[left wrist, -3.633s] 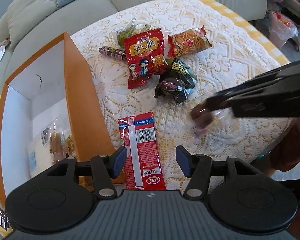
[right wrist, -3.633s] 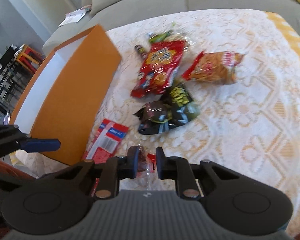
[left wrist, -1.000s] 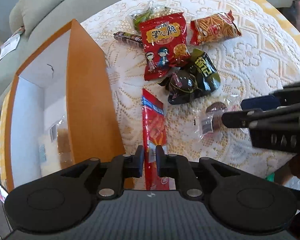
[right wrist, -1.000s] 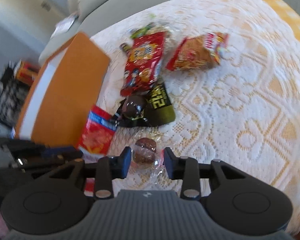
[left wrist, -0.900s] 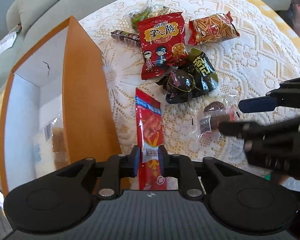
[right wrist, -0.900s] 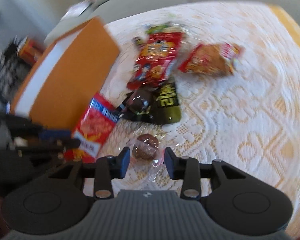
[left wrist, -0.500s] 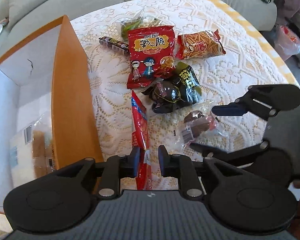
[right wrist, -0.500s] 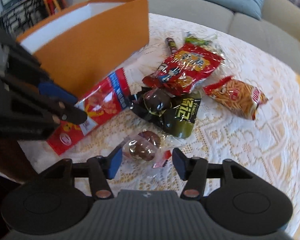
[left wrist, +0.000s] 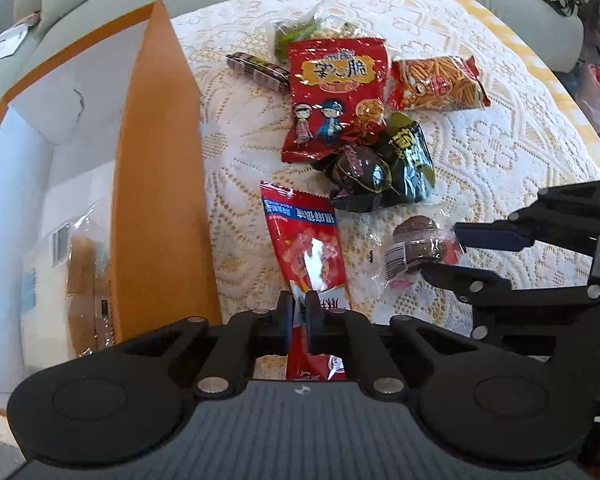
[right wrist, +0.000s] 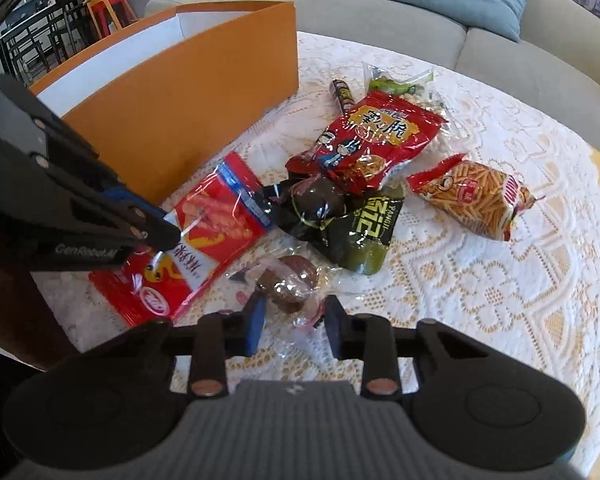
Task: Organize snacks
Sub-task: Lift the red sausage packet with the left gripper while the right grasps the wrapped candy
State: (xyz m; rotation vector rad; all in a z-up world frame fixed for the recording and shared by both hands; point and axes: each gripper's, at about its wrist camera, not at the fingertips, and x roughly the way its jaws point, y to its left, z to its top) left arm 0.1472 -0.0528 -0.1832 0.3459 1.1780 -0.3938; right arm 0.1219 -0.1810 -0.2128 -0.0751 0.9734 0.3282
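Note:
My left gripper [left wrist: 299, 307] is shut on the near end of a long red snack packet [left wrist: 306, 246], also seen in the right wrist view [right wrist: 204, 232], beside the orange box [left wrist: 156, 184]. My right gripper [right wrist: 293, 312] is open, its fingers on either side of a clear-wrapped brown snack [right wrist: 290, 280] that lies on the lace tablecloth; this snack also shows in the left wrist view [left wrist: 418, 246], where the right gripper [left wrist: 456, 252] comes in from the right.
A pile lies beyond: a big red bag [left wrist: 336, 92], a noodle-stick bag [left wrist: 436, 84], dark green and black packets [left wrist: 380, 168], a sausage stick [left wrist: 256, 68] and a green bag [left wrist: 300, 32]. The box holds a clear packet [left wrist: 80, 264]. A sofa [right wrist: 460, 20] borders the table.
My left gripper has kept hold of the red packet and turned its face up. My right gripper let go of the brown snack earlier and now stands open around it, a little closer.

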